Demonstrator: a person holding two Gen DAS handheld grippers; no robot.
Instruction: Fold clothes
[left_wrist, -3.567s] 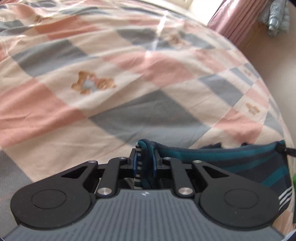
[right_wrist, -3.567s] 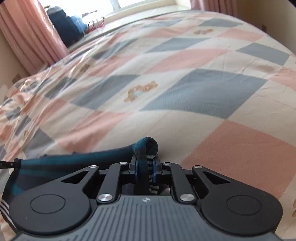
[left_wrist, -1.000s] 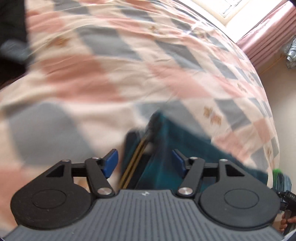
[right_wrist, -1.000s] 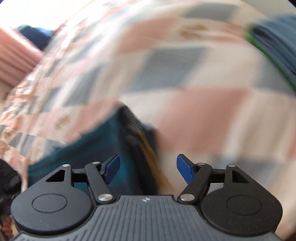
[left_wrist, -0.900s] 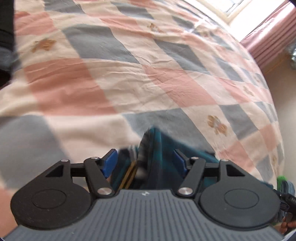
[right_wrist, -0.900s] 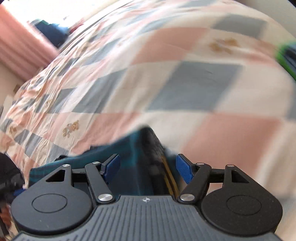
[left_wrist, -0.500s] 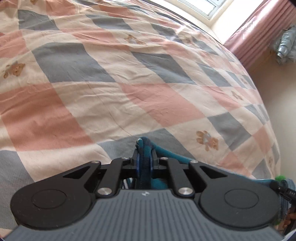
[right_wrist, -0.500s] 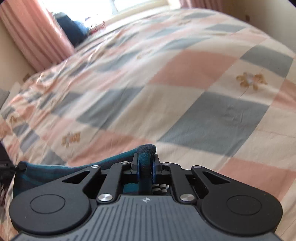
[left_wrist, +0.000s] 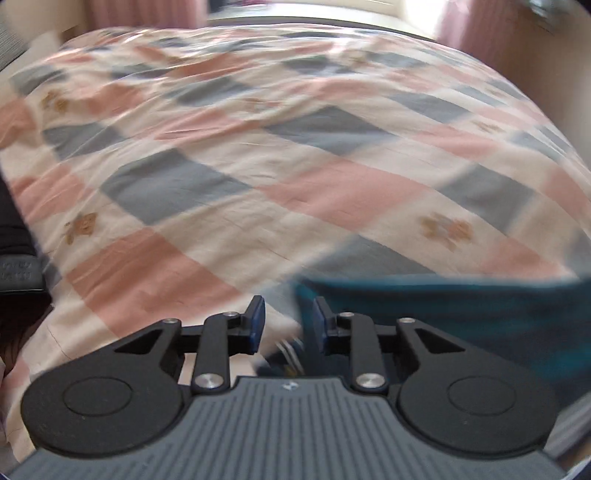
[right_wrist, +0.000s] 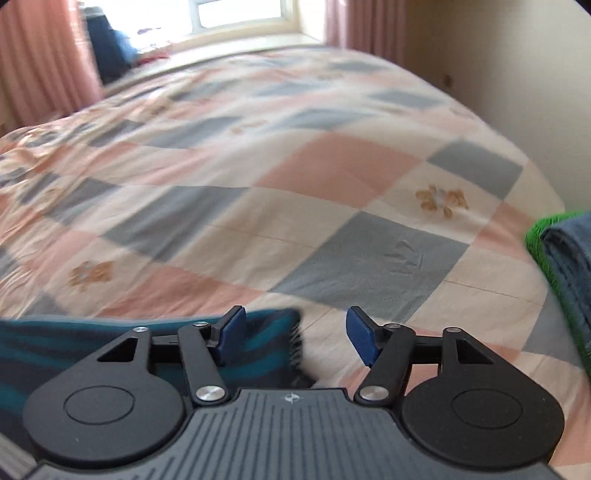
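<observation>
A: Starting at the far left of the left wrist view: a dark object (left_wrist: 18, 266) at the edge, too blurred to name. Then the checked bedspread (left_wrist: 229, 192) in pink, grey and cream, printed with small brown bears.

B: And the left gripper (left_wrist: 287, 322)?

A: Low in the middle, jaws a little apart, just been opening. Blue pads (left_wrist: 256, 325) not pressing on anything. Corner of the teal striped garment (left_wrist: 461, 314) lying below the gap, its edge by the right-hand pad. Released, not gripped.

B: Rest of the garment?

A: Spread flat on the bedspread, running off to the right of that gripper. Blurred, so stripes only faintly readable.

B: Now the right wrist view, same order.

A: Pink curtain (right_wrist: 40, 62) at far left, a dark blue bundle (right_wrist: 109, 48) beside it on the sill, then a bright window (right_wrist: 240, 13). Same bedspread (right_wrist: 332, 166) across the middle.

B: Right gripper (right_wrist: 295, 338)?

A: Jaws parted wider than the left pair, also just been opening. Garment (right_wrist: 258, 343) end under the left-hand pad and reaching partway into the gap, touching neither pad firmly. Bare bedspread under the right-hand pad.

B: Far right?

A: 2 folded pieces at the bed's edge: something bright green (right_wrist: 543, 240) with a blue fabric (right_wrist: 572, 258) on top, well apart from the teal garment.
</observation>
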